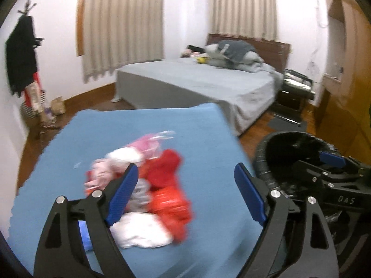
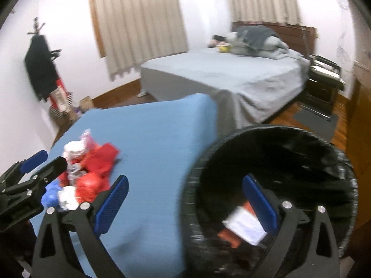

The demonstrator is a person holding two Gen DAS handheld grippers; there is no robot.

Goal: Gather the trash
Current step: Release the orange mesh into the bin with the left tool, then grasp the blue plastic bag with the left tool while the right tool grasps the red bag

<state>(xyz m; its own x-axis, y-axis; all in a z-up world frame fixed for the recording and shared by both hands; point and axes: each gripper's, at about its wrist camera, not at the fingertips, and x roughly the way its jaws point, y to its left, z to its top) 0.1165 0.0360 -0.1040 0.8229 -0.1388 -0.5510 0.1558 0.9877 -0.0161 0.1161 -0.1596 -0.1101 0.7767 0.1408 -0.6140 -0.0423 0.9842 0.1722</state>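
Observation:
A heap of trash [image 1: 153,190], red, pink and white wrappers and bags, lies on a blue-covered table [image 1: 197,134]. My left gripper [image 1: 185,192] hangs over the heap, open, with nothing pressed between its blue pads. In the right wrist view the heap [image 2: 85,173] sits at the left of the blue table [image 2: 150,139], with the left gripper [image 2: 44,162] beside it. My right gripper [image 2: 185,203] stands open over the rim of a black bin [image 2: 273,180]. White and red trash [image 2: 243,227] lies in the bin. The bin [image 1: 296,153] also shows at the right of the left wrist view.
A bed with a grey sheet [image 1: 208,83] stands behind the table, bedding piled at its head. A coat rack with dark clothes [image 1: 22,55] is in the left corner. A dark stand [image 1: 294,92] sits beside the bed, and a wooden wardrobe [image 1: 347,92] lines the right wall.

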